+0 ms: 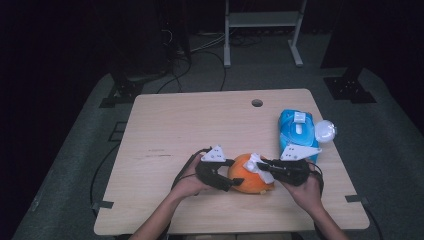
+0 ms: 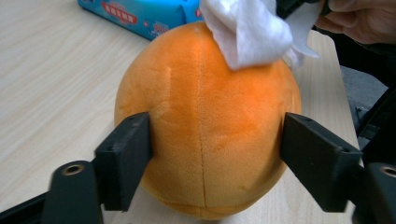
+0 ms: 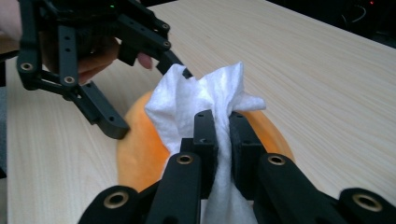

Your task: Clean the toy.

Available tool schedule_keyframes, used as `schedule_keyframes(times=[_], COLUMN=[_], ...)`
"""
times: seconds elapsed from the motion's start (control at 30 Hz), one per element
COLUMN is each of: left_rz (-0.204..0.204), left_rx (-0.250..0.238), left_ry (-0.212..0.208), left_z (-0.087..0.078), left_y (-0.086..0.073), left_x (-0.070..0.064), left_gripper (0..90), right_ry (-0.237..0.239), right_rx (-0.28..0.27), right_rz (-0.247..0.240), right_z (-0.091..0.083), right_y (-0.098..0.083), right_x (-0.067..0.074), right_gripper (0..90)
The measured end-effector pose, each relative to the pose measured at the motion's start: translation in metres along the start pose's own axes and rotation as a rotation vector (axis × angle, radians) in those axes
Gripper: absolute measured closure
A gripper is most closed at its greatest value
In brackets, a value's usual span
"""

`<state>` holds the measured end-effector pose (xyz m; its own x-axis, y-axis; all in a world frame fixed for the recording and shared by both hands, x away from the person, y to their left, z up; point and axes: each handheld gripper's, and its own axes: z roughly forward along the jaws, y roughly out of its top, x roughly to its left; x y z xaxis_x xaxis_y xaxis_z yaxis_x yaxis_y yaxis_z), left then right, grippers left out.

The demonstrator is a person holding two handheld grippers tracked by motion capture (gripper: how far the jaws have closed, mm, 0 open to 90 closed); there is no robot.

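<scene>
— Where did the jaws stand when you looked?

— The right gripper (image 3: pixel 222 140) had its jaws pinched tight on a white wipe (image 3: pixel 205 100), the crumpled bulk of it bunched up past the tips and resting on top of the orange plush ball (image 1: pixel 248 174). The left gripper (image 2: pixel 215 163) had its jaws spread wide, one at either flank of the ball. The left-hand pad seemed to touch the plush and the right-hand one stood just clear, so I'd call it bracketing more than squeezing.

— And which way did the ball lie from each?

— On the worktop (image 1: pixel 170 130), seen from above, it sat between the two tools: at 3 o'clock from the left gripper, at 9 o'clock from the right. Both were right against it. It was nearly round, a little flattened, with a seam running over the top, so hardly any long axis to speak of. I judged the wipe would next be dragged across that top, with the left jaws steadying.

— What lay around it?

— A blue wipes pack (image 1: pixel 296 129) at about 1 o'clock from the ball, near the worktop's right edge, with a pale round thing (image 1: pixel 325 131) just beside it. Pale wood surface, grey carpet below, dark room beyond.
</scene>
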<state>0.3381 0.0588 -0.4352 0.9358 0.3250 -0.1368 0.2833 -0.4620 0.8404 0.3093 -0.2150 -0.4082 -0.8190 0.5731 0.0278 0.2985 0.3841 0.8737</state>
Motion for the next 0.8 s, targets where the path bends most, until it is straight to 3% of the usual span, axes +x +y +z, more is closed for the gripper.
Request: schedule_keyframes(times=[0.07,0.13,0.17,0.23,0.27,0.37,0.47,0.57,0.63,0.73,0.8], left_rz=[-0.012,-0.007,-0.007,0.023,0.053,0.045,0.015,-0.016,-0.016,-0.005,-0.008], left_rx=[0.003,0.007,0.007,0.011,0.019,-0.001,-0.023,0.019,0.026,0.019,0.019], left_ry=[0.018,0.035,0.035,0.047,0.057,0.044,0.017,-0.005,-0.005,0.031,0.033], left_z=[0.0,0.0,0.0,0.002,0.003,0.002,-0.001,0.005,0.007,0.01,0.009], left_y=[0.001,0.007,0.007,0.013,0.015,0.013,0.008,0.002,0.001,0.004,0.005], left_x=[-0.001,-0.006,-0.006,-0.012,-0.016,-0.014,-0.007,-0.002,-0.001,-0.006,-0.008], left_gripper=[36.6,41.1,41.6,41.9,41.6,38.2,27.3,22.2,24.0,40.3,42.7], right_ry=[-0.006,-0.002,-0.002,0.035,0.027,0.023,0.019,0.02,0.014,0.0,-0.012], right_rx=[0.003,0.001,0.001,0.002,0.007,0.013,0.009,-0.016,-0.018,-0.012,-0.015], right_rz=[0.005,-0.04,-0.04,-0.095,-0.121,-0.119,-0.072,-0.01,-0.004,0.008,-0.009], right_z=[0.0,0.003,0.003,0.011,0.014,0.014,0.009,0.001,-0.001,-0.003,-0.004], right_y=[0.0,0.006,0.006,0.016,0.019,0.021,0.016,0.009,0.008,0.007,0.009], right_x=[0.0,0.01,0.01,0.025,0.027,0.026,0.016,0.004,0.001,-0.001,0.003], right_gripper=[82.5,82.5,82.5,82.5,82.5,82.5,82.5,82.5,82.5,82.6,82.6])
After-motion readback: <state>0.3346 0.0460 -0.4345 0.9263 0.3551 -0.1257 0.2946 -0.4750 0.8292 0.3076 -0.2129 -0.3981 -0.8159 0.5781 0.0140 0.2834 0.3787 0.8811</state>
